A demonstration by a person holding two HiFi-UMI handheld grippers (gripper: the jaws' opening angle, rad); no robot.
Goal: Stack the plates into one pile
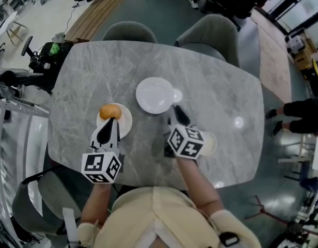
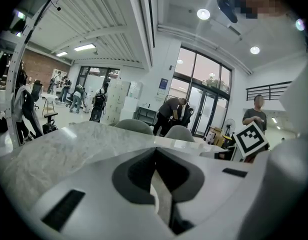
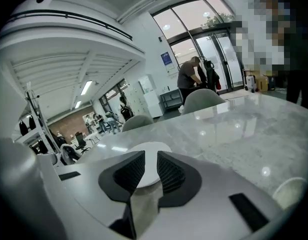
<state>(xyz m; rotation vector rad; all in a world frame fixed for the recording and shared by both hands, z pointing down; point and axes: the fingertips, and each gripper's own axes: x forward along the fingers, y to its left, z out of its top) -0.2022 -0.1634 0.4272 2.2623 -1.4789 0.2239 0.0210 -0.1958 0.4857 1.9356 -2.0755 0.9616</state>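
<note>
Plates aren't in one pile yet, they sit apart on the grey marble tabletop (image 1: pixel 221 87). Pretty much in the middle is the big round white plate (image 1: pixel 155 95). To its left, closer to the near edge, is the smaller round white plate (image 1: pixel 125 124), which has an orange round bun-looking thing (image 1: pixel 110 111) on it.

So the left hand-held gripper (image 1: pixel 110 122) is clenched tight, jaws together. Its tips are over that smaller plate, just beside the orange lump, and I can't make out anything pinched between them.

Meanwhile the right hand-held gripper (image 1: pixel 179 115) is released, with its jaws parted and nothing pressed between them. It points at the big plate's near right rim, which shows through the gap in the right gripper view. A small pale cream dish (image 1: pixel 210 143) sits just right of that gripper, toward the near edge.
</note>
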